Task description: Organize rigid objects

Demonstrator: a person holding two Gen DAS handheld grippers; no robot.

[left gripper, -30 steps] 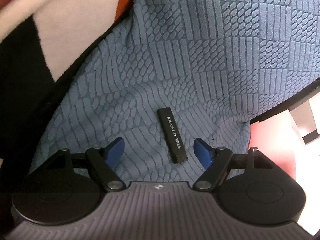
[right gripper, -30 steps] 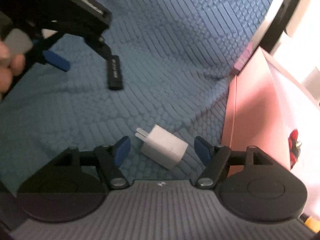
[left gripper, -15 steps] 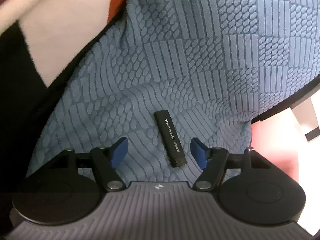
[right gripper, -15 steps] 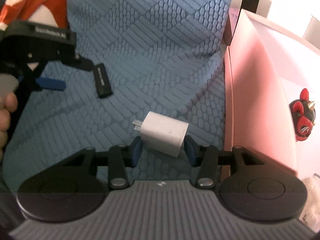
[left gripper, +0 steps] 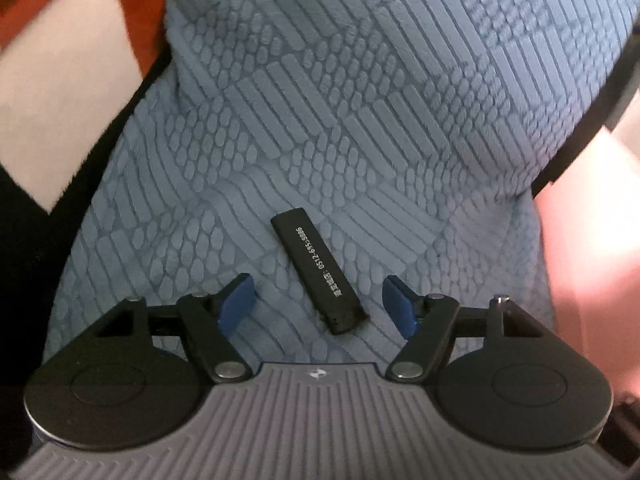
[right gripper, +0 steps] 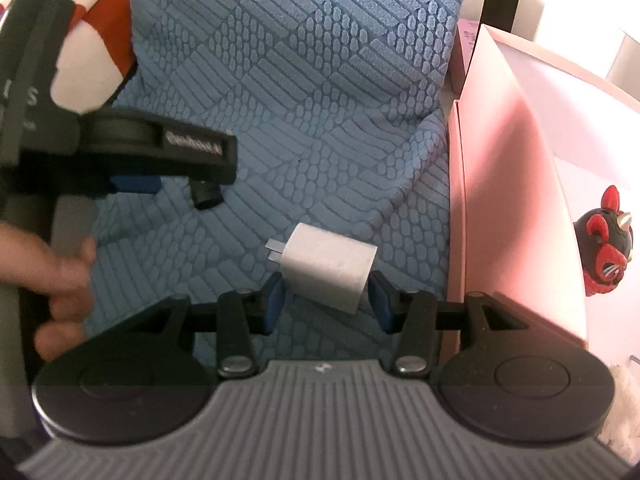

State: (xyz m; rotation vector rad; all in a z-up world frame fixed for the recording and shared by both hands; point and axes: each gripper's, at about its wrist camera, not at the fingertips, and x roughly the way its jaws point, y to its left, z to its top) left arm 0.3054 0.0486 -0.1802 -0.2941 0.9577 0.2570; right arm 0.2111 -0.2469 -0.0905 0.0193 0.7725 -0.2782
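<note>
a: so, the white charger (right gripper: 328,266) sits between the blue pads of the right gripper (right gripper: 326,302), which are clenched against its two sides. its metal prongs point left, and its body is tilted, the near end lower.

b: is it off the cloth?

a: i cannot tell; it hangs just over the blue textured blanket (right gripper: 320,80), and no clear gap shows under it. the other task thing, the black stick (left gripper: 318,270), lies flat on the same blanket (left gripper: 360,100) with white print along its top. it runs on a slant, far end to the left, near end to the right.

b: and the left gripper (left gripper: 320,306)?

a: released, fingers spread wide. the stick's near end lies between the two blue pads, nearer the right pad (left gripper: 398,306), and touches neither.

b: does the other view show it too?

a: yes, the left gripper (right gripper: 160,160) appears at the left of the right wrist view, held by a hand (right gripper: 56,280), with only the stick's end (right gripper: 206,196) peeking out under it. it is well apart from the charger.

b: anything further out?

a: a pink box (right gripper: 512,184) stands just right of the blanket, with a red and black toy figure (right gripper: 604,260) inside it. a red, white and black plush fabric (left gripper: 60,100) lies off the blanket's left edge.
</note>
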